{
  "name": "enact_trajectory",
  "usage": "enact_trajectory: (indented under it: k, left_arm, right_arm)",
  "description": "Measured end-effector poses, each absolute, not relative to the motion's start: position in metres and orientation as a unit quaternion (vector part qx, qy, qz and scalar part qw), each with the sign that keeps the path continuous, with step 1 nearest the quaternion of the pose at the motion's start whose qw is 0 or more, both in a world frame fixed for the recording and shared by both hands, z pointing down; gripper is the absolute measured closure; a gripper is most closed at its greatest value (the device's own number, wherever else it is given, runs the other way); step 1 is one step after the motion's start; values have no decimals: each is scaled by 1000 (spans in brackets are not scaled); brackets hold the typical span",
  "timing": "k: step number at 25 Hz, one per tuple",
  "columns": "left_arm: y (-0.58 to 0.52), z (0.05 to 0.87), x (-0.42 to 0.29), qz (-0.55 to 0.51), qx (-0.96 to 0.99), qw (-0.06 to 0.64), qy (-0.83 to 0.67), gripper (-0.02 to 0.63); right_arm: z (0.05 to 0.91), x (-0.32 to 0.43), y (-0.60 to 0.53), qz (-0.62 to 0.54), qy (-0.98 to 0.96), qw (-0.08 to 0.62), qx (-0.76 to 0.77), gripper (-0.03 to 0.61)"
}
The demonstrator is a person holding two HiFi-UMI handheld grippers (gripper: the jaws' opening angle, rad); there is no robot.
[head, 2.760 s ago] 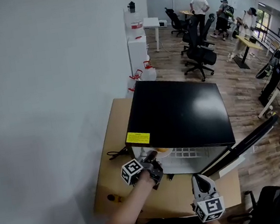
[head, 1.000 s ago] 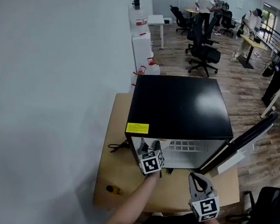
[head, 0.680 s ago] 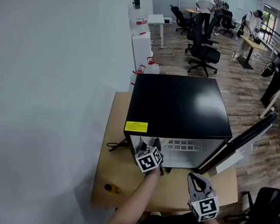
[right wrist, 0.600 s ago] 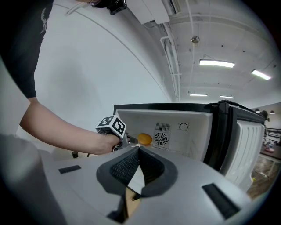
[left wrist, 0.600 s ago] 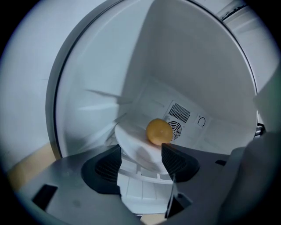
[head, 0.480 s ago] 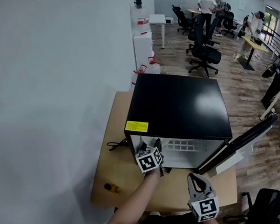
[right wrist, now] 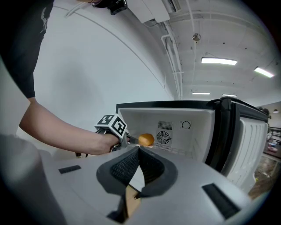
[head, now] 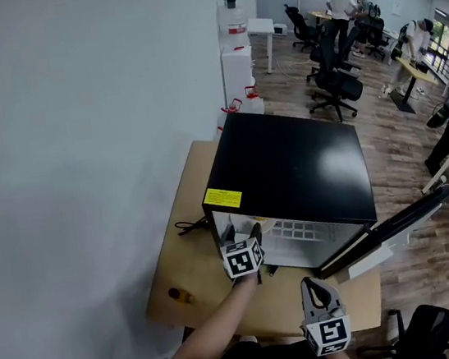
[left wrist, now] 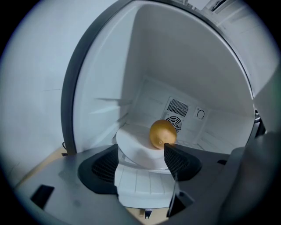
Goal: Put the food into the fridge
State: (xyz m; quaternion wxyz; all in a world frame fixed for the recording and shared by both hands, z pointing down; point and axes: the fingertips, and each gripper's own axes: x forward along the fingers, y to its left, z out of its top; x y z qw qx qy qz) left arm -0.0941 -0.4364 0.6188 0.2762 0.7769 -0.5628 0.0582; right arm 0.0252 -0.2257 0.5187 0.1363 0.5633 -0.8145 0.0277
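A round golden-brown piece of food lies on a white plate on the floor of the open black fridge. My left gripper is at the fridge mouth. Its jaws are opening and stand apart on either side of the plate's near rim, not pressing on it. In the head view the left gripper is at the left of the opening. The right gripper hangs back over the table's front edge. It is shut and holds nothing, and its view shows the food inside the fridge.
The fridge door swings out to the right. The fridge stands on a wooden table against a white wall. A black cable and a small dark object lie on the table's left side. Office chairs and people are far back right.
Since the oldest frame my left gripper has moved right and up into the fridge opening, with the plate now inside. Over the last second both grippers have barely moved.
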Motion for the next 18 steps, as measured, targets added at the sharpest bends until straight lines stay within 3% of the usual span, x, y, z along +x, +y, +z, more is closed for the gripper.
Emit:
enact_trajectory:
  k: [7, 13, 18]
  left_arm:
    - [-419, 610, -104, 43, 776, 263, -572, 314]
    - [-372, 602, -98, -18, 789, 307, -532, 314]
    - [-321, 578, -101, -41, 800, 266, -536, 314]
  right_arm:
    - [521, 29, -221, 33, -820, 131, 556, 518]
    - [522, 45, -209, 39, -824, 132, 550, 518]
    - [518, 62, -203, 41, -829, 124, 544, 518]
